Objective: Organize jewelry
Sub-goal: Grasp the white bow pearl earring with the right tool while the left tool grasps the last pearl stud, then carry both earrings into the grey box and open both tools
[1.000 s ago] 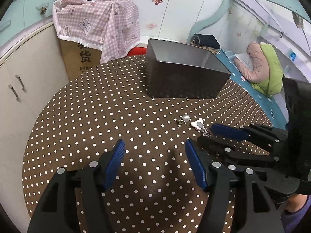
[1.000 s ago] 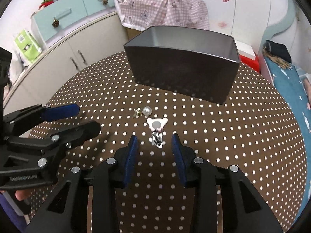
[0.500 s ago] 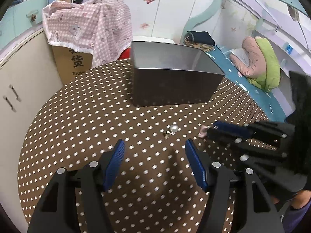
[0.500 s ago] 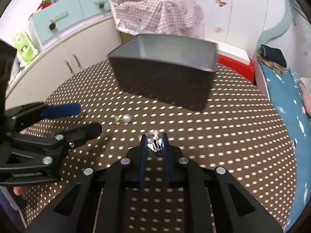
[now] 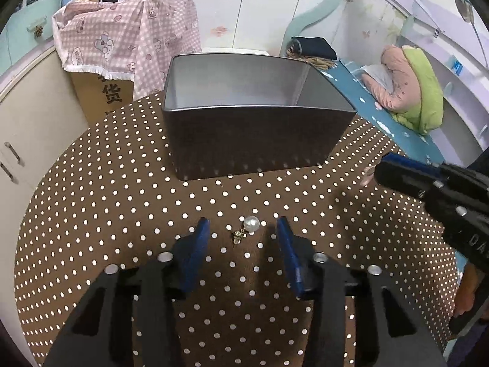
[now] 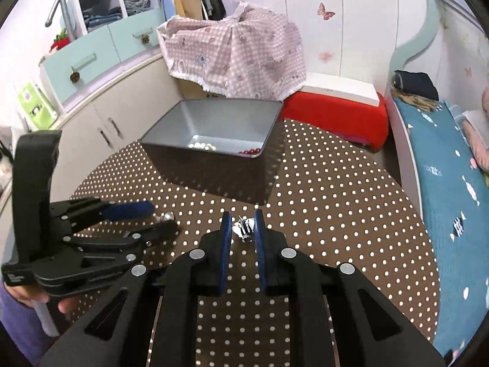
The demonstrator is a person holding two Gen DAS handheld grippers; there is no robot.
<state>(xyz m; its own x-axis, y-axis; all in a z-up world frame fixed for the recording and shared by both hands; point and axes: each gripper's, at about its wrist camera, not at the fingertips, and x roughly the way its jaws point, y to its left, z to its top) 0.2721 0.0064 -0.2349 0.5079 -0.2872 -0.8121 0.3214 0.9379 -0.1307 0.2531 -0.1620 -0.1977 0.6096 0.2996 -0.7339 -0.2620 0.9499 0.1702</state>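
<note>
Right wrist: right gripper jaws clamped on charm, tin at 12 o'clock for drop-off; left gripper jaws, just closing, apart around pearl.

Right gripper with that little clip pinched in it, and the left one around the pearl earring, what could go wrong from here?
1. The right gripper pinches the clip only at its tips; it might slip out before reaching the metal box.
2. The pearl earring is round; the left gripper, jaws just closing, may nudge it rolling across the table.
</note>
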